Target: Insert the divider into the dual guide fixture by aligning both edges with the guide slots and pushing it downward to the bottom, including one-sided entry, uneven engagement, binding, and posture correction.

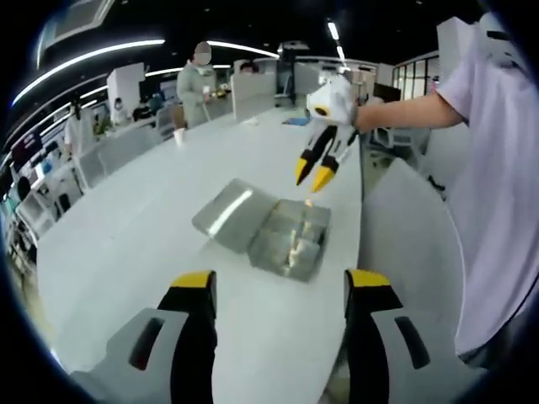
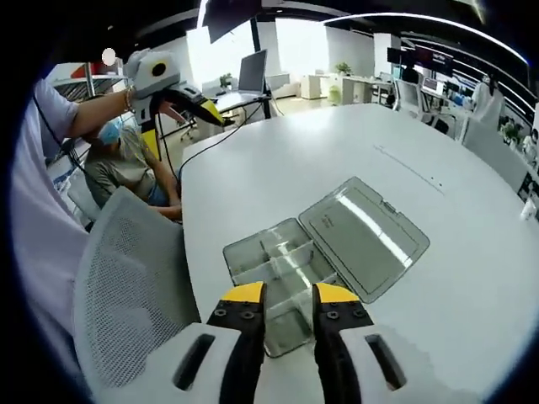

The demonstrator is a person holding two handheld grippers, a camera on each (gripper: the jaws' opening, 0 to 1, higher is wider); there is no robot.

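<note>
A clear grey compartment box (image 2: pixel 253 252) lies open on the white table (image 2: pixel 472 278), its flat lid (image 2: pixel 362 231) folded out beside it. Clear dividers (image 2: pixel 286 257) stand inside the tray. My right gripper (image 2: pixel 290 295) hovers above the box's near edge with its jaws a narrow gap apart and nothing visible between them. In the left gripper view it hangs above the far side of the box (image 1: pixel 290 240) as the right gripper (image 1: pixel 312 176). My left gripper (image 1: pixel 280 282) stands wide open and empty, back from the box. The right gripper view shows the left gripper (image 2: pixel 182 126) raised off to the left.
A grey mesh chair (image 2: pixel 126 278) stands at the table's edge, close to the box. A masked person (image 2: pixel 126 160) sits beyond it, near a laptop (image 2: pixel 253 71). A paper cup (image 1: pixel 178 135) stands far down the long table, where people (image 1: pixel 195 84) stand.
</note>
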